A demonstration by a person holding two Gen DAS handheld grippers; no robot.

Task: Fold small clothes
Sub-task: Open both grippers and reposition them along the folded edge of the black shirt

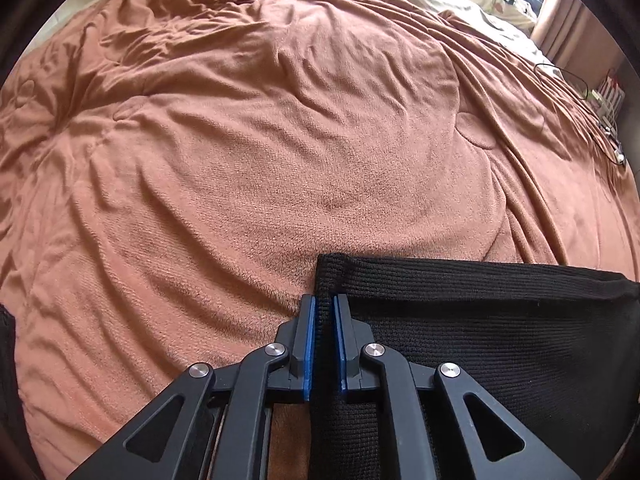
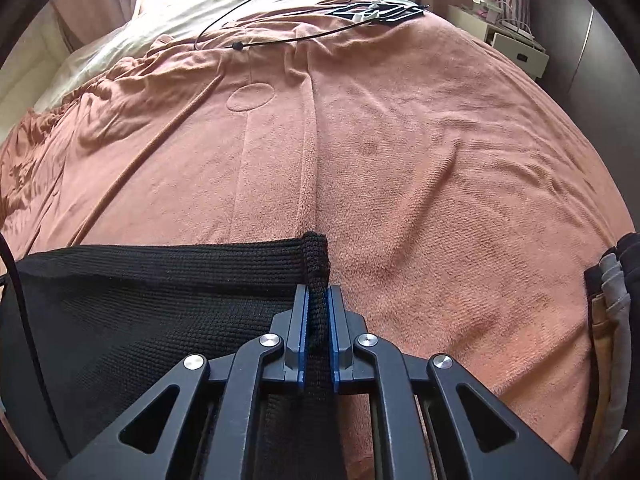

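Both grippers are pinching the same black knit (image 1: 500, 340), one at each top corner. The left gripper (image 1: 324, 312) has its blue pads pressed on the corner at 6 o'clock in its view, with the cloth running off toward 4 o'clock. The right gripper (image 2: 319, 304) clamps the opposite corner at 6 o'clock in its own view, the cloth spreading toward 8 o'clock. The top edge runs fairly straight between the two corners, so the knit seems to be held up or stretched over the brown blanket (image 1: 260, 140), which is bare ahead of it. No fold line shows in it yet, so the fold itself looks still to come: laying it down, doubling it, smoothing it. At 3 o'clock in the right view a few other clothes (image 2: 612, 300) hang or lie stacked; whether they are finished cannot be told.
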